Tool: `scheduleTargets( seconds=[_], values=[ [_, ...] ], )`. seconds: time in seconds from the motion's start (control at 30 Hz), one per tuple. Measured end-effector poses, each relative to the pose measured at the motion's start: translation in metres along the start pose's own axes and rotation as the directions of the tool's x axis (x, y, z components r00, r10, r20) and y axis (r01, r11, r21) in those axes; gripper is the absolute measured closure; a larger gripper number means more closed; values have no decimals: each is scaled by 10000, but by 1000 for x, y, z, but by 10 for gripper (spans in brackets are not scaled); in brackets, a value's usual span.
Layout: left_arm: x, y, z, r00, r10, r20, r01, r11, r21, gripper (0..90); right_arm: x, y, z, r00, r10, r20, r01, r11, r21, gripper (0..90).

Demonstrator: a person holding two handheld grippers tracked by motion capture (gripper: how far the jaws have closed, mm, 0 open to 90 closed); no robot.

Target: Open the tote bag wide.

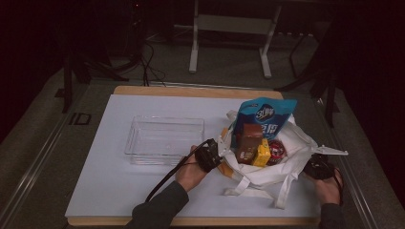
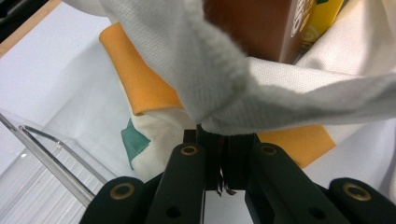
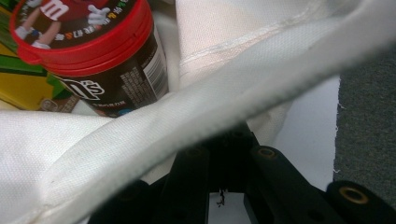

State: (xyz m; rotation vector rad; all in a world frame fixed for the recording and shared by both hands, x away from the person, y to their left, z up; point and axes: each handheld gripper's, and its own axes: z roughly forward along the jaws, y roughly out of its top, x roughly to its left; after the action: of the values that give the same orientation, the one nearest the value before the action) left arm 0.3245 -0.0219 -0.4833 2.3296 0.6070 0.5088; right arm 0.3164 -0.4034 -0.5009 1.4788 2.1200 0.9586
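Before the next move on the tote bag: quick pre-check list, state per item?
1. Left gripper shut on the white tote bag rim: ok, fabric is pinched in the left gripper view.
2. Right gripper shut on the opposite rim: ok.
3. Bag mouth spread open: ok; blue snack pouch, brown carton, yellow carton and red-lidded candy tub exposed.
4. Clear tray beside the bag, nothing in it: ok.
5. Bag straps lying loose on the table at the near side: not ok, snag risk.
6. Grip firmness: cannot tell.
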Motion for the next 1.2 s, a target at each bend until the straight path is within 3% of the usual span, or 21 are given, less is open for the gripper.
scheduleTargets(
  seconds=[0.03, 0.17, 0.2, 0.37, 0.43, 0.53, 0.7, 0.9, 1.0, 1.2],
  values=[
    [10, -3, -5, 9970, -538, 557, 558, 9978, -359, 805, -1, 0, -5, 9999, 111, -100, -112, 9998, -190, 865],
    [16, -6, -11, 9953, -582, 778, 623, 9967, -511, 712, -2, 0, -14, 9997, 194, -162, -201, 9990, -398, 803],
    [18, -7, -16, 9932, -549, 1023, 629, 9951, -767, 712, -3, 0, -17, 9996, 211, -179, -218, 9989, -413, 783],
    [22, -9, -28, 9926, -536, 1086, 648, 9926, -1031, 634, -6, -3, -34, 9994, 308, -181, -320, 9967, -749, 707],
    [27, -11, -38, 9919, -552, 1146, 698, 9894, -1270, 621, -7, -6, -45, 9984, 295, -488, -340, 9951, -928, 666],
    [29, -14, -48, 9921, -477, 1162, 651, 9864, -1509, 611, -4, -7, -55, 9990, -33, -449, -9, 9957, -930, 649],
    [34, -18, -60, 9910, -463, 1258, 681, 9822, -1752, 607, -3, -4, -72, 9992, -150, -375, 102, 9921, -1251, 634],
    [35, -16, -72, 9894, -530, 1355, 819, 9727, -2171, 607, -1, 7, -87, 9984, -342, -445, 253, 9819, -1877, 595],
    [36, -15, -76, 9884, -594, 1397, 911, 9683, -2327, 610, 0, 16, -90, 9973, -420, -605, 284, 9775, -2089, 592],
    [41, -3, -86, 9894, -701, 1273, 1026, 9573, -2702, 607, 2, 36, -89, 9970, -606, -473, 474, 9688, -2431, 581]
  ],
)
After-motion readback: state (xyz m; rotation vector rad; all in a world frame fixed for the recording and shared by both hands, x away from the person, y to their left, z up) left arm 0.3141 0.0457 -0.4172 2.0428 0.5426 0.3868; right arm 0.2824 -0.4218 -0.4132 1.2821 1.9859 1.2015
